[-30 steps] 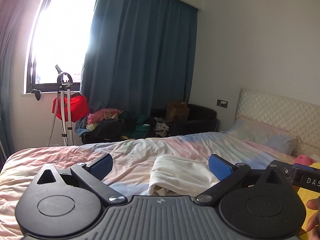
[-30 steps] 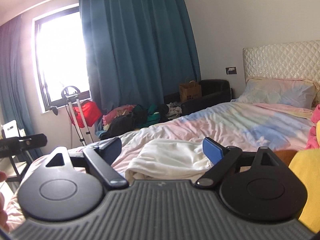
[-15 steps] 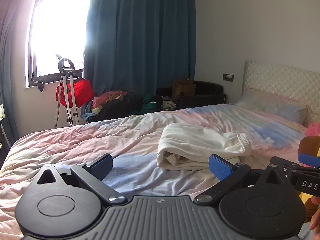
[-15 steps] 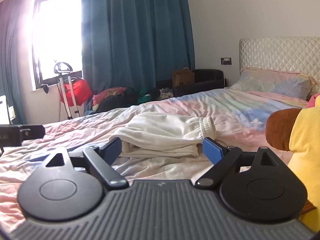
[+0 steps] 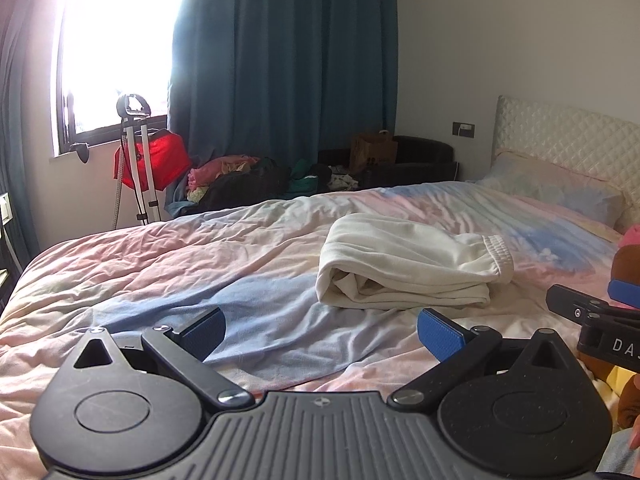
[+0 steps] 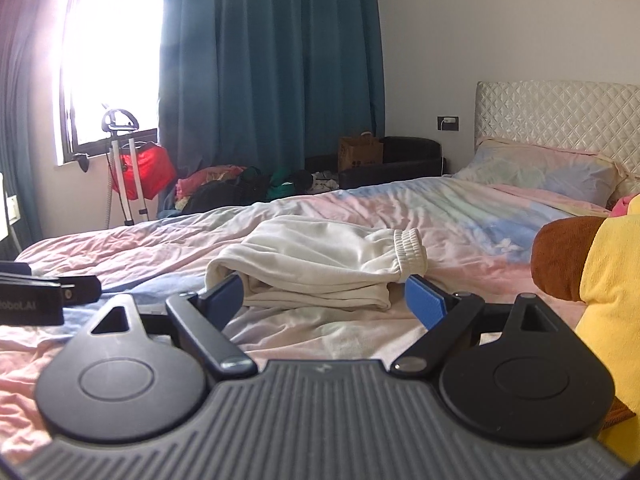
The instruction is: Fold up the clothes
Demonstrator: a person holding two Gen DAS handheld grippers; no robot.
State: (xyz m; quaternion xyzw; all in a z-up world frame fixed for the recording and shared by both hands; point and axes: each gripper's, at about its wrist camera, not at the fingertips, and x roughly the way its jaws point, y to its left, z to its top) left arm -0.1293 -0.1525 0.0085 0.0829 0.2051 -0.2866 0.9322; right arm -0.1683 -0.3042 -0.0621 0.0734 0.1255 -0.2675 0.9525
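A folded cream garment (image 5: 408,266) with an elastic waistband lies on the pastel bedspread (image 5: 200,264); it also shows in the right wrist view (image 6: 320,268). My left gripper (image 5: 320,330) is open and empty, held above the bed short of the garment. My right gripper (image 6: 324,298) is open and empty, its fingertips just in front of the garment's near edge, apart from it. The right gripper's tip shows at the right edge of the left wrist view (image 5: 592,316).
A yellow and brown plush toy (image 6: 600,280) lies at the right on the bed. A pillow (image 6: 540,168) and a quilted headboard (image 6: 560,112) are at the far right. A clothes pile (image 5: 248,176), a red bag on a stand (image 5: 152,160) and a dark armchair (image 6: 400,160) stand beyond the bed.
Both grippers have drawn back and risen from the garment, so it shows whole and farther off. Both stay open.
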